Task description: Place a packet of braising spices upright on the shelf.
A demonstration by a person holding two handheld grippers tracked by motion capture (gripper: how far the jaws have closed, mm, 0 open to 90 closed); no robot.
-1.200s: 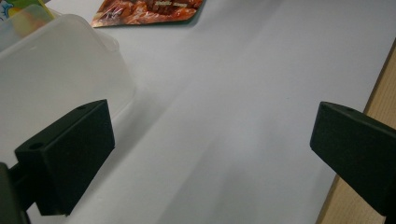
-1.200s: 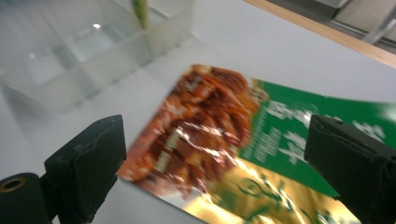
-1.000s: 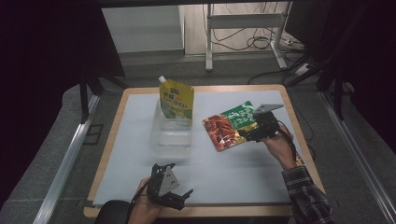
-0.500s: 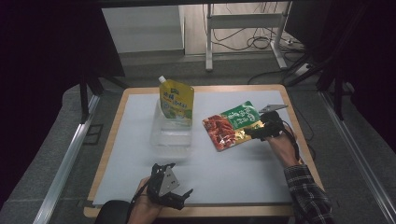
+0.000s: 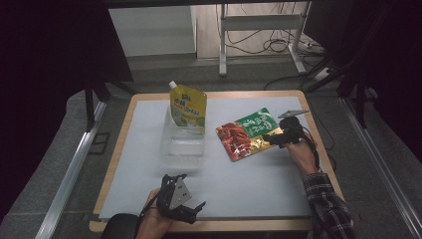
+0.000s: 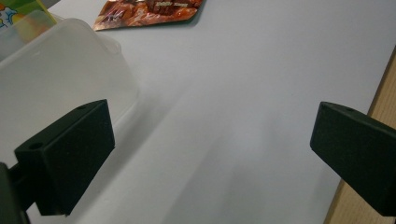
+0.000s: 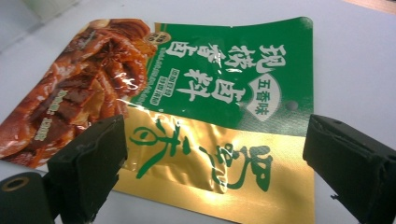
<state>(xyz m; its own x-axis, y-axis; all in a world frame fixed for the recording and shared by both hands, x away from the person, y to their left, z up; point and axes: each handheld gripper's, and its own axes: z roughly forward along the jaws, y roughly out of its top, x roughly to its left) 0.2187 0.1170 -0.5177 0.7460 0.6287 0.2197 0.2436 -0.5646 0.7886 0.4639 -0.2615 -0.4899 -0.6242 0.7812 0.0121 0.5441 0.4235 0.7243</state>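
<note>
The packet lay flat on the bench between the wide-open jaws of the right hand-held gripper, seemingly untouched, while the left hand-held gripper hovered open near the bench's front edge.

The high view is dim with dark edges; glare streaks the glossy green, gold and red foil pouch; nearby black jaws blur.
</note>
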